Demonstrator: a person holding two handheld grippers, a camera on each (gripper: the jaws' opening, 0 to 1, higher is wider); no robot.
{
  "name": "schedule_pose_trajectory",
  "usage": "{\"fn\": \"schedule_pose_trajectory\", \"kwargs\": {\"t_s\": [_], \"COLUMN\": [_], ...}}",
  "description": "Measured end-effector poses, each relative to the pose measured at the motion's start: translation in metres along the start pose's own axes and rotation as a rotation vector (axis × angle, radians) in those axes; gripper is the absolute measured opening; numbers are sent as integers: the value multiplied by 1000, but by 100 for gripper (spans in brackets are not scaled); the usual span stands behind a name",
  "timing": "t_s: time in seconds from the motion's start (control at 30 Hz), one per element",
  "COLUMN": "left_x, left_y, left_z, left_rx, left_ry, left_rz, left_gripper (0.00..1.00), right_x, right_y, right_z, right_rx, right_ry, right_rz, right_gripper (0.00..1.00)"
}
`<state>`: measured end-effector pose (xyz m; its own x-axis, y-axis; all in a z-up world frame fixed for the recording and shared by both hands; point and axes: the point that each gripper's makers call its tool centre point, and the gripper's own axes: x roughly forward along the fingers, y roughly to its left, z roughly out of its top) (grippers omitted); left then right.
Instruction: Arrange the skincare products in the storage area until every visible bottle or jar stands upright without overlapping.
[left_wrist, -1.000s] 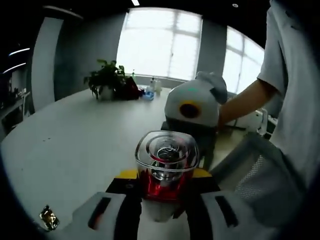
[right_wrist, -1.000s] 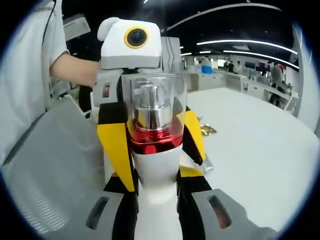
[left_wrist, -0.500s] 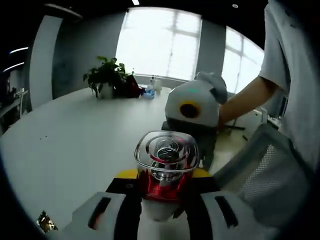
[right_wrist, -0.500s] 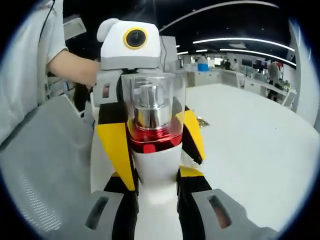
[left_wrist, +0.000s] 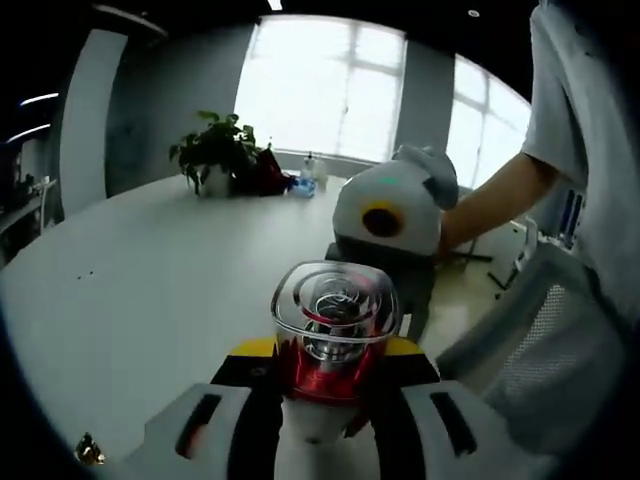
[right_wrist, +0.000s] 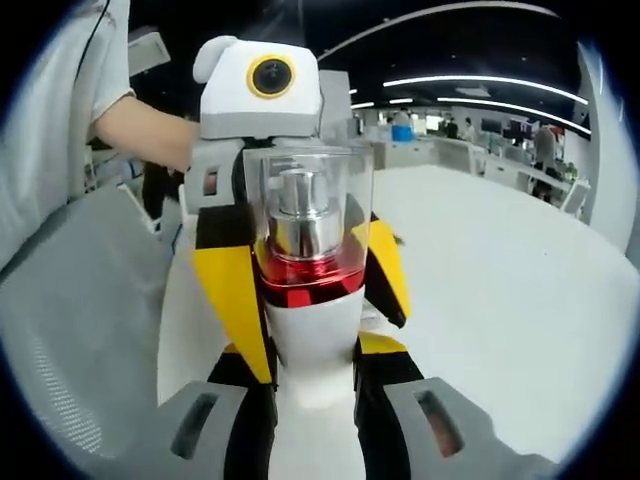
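Now bottle (left_wrist: 330, 345) clamped between both tongs (right_wrist: 312, 400)

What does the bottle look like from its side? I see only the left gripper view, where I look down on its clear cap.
Observer: In the right gripper view the bottle has a white body under the red collar, and it looks upright there.
Operator: Where do the left gripper's fingers hold it?
Observer: The yellow fingers of the left gripper flank the red collar, one on each side.
Operator: What is in the far background there?
Observer: Far desks under long ceiling lights.
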<state>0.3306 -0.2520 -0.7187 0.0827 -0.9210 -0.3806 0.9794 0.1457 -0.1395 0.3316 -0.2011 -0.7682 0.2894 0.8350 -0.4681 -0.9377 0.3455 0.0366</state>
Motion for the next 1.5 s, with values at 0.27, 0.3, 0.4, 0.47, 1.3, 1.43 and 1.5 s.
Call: {"fn": "schedule_pose_trajectory", "kwargs": {"t_s": [0.27,0.3,0.4,0.47,1.3,1.43,1.5], "left_x": [7,8,11,12,18,18,17], "left_y": [13,14,20,22,28,26,25], "left_z": [4,5,6,7,14,17,19], "left_rx": [17,14,8,7,-15,-21,-22], "left_ry": [-23,-26,-43,-50,-79,-85,-90], "left_rz": [15,15,20,26,44,40,41], "left_gripper": [28,29,29,29,29,30,31], "right_x": [-4,-4,-5,-5,-4,-4,-4], "right_y": [-17,-19,-23,-25,-37,-36,-36], "right_z": [-2,-2,-2,-2,-2,-3,-3], "right_rx": [-34,-34,-44,-50,-32,-3,1], "right_ry": [-7,-9,-13,-17,-23,-15,-10], "right_rz": [-28,-29,-22,-14,27,21,17], "right_gripper": [28,28,28,28,29,30,30]}}
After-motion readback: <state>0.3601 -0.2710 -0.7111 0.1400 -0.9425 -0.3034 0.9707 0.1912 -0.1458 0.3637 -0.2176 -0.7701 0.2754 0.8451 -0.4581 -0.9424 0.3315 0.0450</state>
